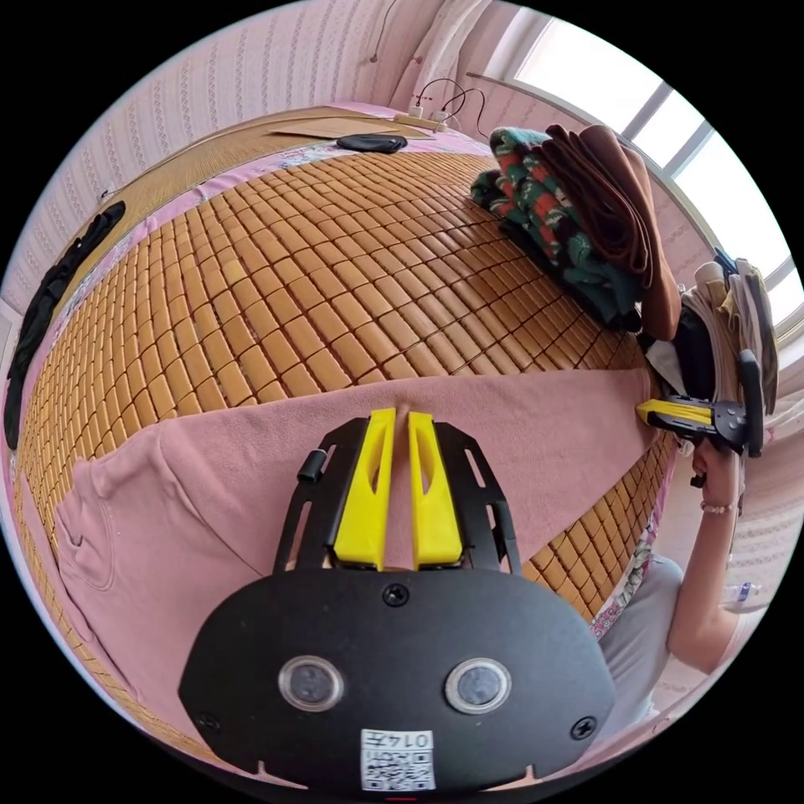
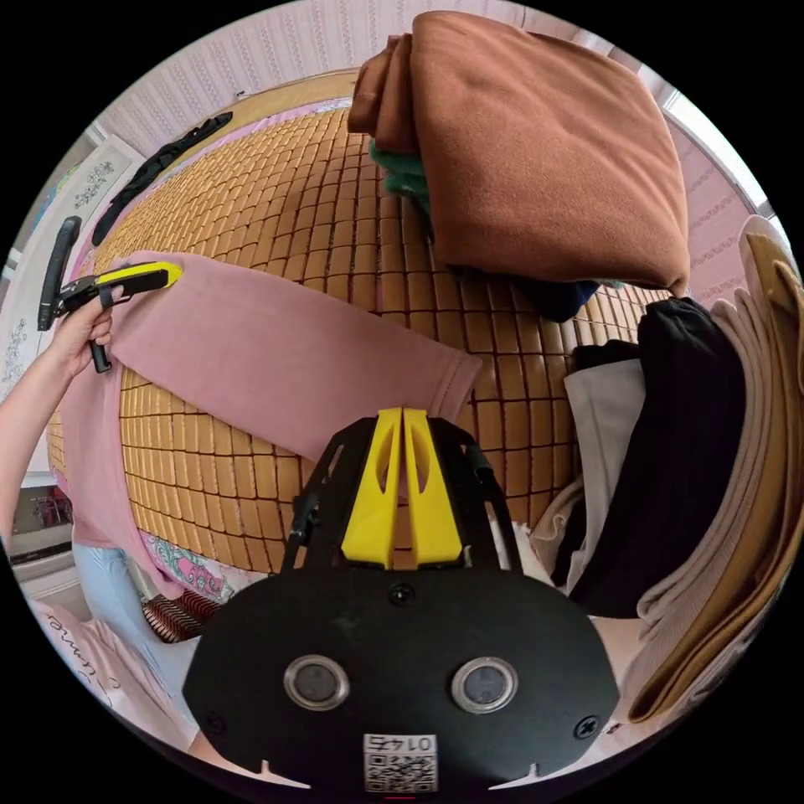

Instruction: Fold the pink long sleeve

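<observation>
Pink long sleeve (image 1: 251, 494) lies stretched across the near edge of the bamboo mat (image 1: 318, 276), its body hanging over that edge on the person's left and one long fold of cloth pulled taut along the edge between the two grippers. In the right gripper view the same pink cloth (image 2: 276, 352) runs from the left gripper to the right one, ending in a hemmed corner.

A stack of folded clothes, brown cloth (image 2: 544, 151) over a green patterned piece (image 1: 544, 209), sits at the mat's far right side. Another pile of black, white and beige garments (image 2: 687, 486) stands at the near right corner.

The left gripper (image 1: 402, 414) has its yellow jaws drawn together on the top edge of the pink fold. The right gripper (image 2: 403, 412) has its jaws closed at the hemmed corner; whether both press the cloth I cannot tell.

A dark strap (image 1: 50, 301) lies along the mat's left edge.
</observation>
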A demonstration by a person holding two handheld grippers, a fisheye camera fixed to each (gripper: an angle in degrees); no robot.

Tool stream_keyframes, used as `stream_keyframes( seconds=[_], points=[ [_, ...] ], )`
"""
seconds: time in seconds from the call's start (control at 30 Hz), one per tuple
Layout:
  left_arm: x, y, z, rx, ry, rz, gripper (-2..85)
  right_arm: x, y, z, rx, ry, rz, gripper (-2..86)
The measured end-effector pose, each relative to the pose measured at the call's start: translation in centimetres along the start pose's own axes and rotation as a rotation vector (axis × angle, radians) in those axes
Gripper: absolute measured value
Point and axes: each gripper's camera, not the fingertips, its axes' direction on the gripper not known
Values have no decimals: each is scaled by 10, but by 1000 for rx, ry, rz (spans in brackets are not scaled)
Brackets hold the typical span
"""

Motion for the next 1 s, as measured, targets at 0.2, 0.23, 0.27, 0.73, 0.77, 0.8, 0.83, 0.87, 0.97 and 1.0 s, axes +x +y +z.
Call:
stream_keyframes(
  seconds=[0.2, 0.23, 0.27, 0.73, 0.77, 0.8, 0.83, 0.87, 0.97, 1.0],
  points=[
    [-16, 19, -20, 63, 61, -38, 5, 14, 0, 32, 43, -100, 44, -9],
    [-26, 27, -39, 148, 64, -108, 1, 12, -1, 36, 43, -94, 41, -9],
    [-37, 39, -62, 243, 95, -132, -4, 9, -2, 42, 44, -79, 31, -9],
    [-222, 382, -309, 477, -251, -690, 44, -112, -24, 109, 239, -123, -295, -1],
    [-232, 417, -320, 458, -270, -731, 48, -132, -24, 116, 263, -190, -344, 0],
    [-236, 433, -324, 445, -287, -748, 48, -154, -25, 124, 279, -255, -386, 1],
    [-242, 461, -330, 405, -336, -778, 49, -166, -25, 129, 283, -289, -405, 2],
    [-247, 484, -333, 366, -381, -796, 49, -191, -27, 141, 278, -359, -444, 5],
    [-265, 522, -331, 333, -405, -834, 49, -270, -36, 176, 221, -527, -585, 14],
    [-270, 526, -330, 337, -389, -839, 49, -307, -45, 190, 168, -561, -646, 19]
  ],
)
